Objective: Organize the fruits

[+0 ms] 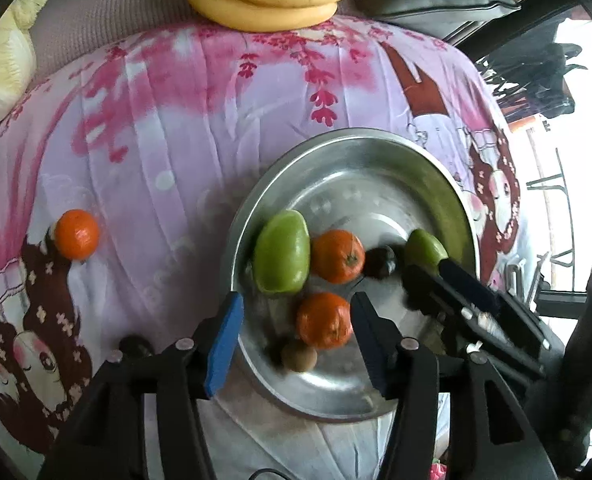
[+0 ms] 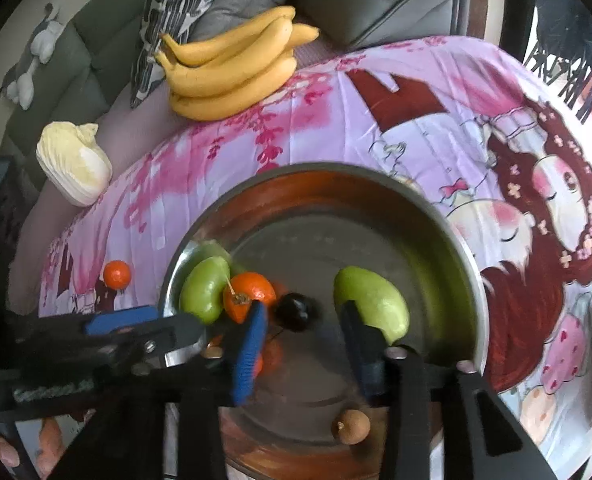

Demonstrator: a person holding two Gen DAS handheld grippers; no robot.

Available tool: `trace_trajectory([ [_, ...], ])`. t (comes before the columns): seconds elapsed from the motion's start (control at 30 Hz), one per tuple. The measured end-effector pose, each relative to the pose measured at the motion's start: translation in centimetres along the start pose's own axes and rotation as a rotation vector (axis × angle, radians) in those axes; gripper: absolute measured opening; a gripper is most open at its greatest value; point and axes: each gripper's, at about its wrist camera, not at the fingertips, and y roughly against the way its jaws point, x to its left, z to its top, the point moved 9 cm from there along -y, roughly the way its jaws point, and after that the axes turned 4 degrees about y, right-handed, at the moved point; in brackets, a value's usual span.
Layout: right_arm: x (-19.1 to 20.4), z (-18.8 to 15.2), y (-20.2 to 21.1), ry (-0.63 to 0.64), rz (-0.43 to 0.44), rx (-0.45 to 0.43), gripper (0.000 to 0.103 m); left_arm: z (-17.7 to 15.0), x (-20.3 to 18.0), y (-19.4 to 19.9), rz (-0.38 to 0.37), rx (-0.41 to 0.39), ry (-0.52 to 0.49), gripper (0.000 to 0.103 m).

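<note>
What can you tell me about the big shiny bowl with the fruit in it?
The bowl is round, wide and shallow, and looks like shiny silver metal that mirrors colours around it. It sits upright on the pink cartoon blanket. Inside lie two green fruits, two oranges, a small dark fruit and a little brown one. Much of its floor is bare. Both grippers hang over it, open and holding nothing.
</note>
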Motion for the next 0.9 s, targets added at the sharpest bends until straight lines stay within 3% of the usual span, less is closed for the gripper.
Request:
trace_trajectory([
  [0.23,0.0,0.9,2.6,0.018,-0.016,-0.062,0.063,-1.7,2.2,2.6,0.039,-0.045,0.017,0.072],
  [0.43,-0.1,0.7,2.5,0.050,-0.046,-0.043,0.071,-3.5,5.3,3.0,0.101,-0.036,0.048,0.083],
  [0.57,0.5,0.3,1.9,0.087,-0.058,-0.023,0.082,-4.0,7.5,3.3,0.129,-0.050,0.102,0.091],
  [0.9,2.5,0.0,1.6,0.148,-0.041,-0.023,0.102,-5.5,11.4,3.7,0.153,-0.064,0.204,0.099],
])
